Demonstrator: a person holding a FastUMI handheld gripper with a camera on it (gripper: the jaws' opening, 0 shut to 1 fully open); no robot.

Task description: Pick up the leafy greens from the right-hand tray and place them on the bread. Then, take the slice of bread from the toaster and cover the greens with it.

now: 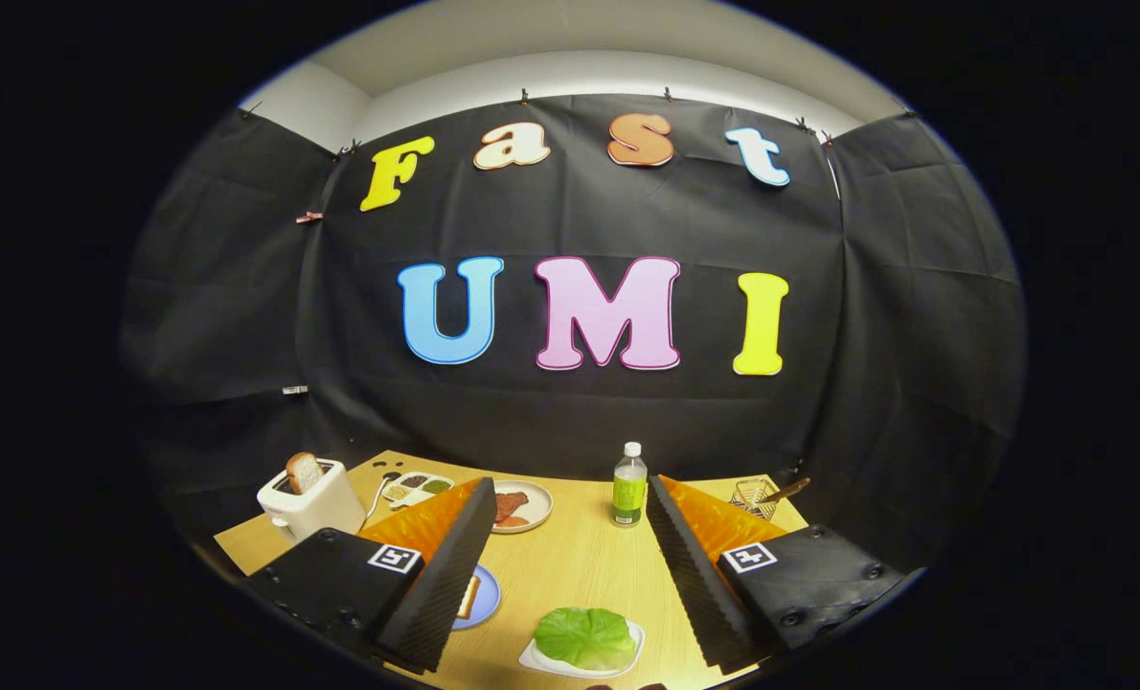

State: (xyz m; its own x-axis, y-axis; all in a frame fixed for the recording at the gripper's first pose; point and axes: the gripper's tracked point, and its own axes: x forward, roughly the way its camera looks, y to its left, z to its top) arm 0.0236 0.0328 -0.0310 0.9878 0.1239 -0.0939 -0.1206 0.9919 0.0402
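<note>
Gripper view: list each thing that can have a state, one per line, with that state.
tool: open, fingers wide apart, holding nothing
leafy greens: lying on the white tray, between the fingers, untouched
toaster: bread slice sticking up out of the slot
blue plate: bread on it, partly hidden by one finger
bottle: upright, capped

The tongs (570,537) have two ridged wedge fingers on dark screwed blocks, each bearing a square marker.
</note>
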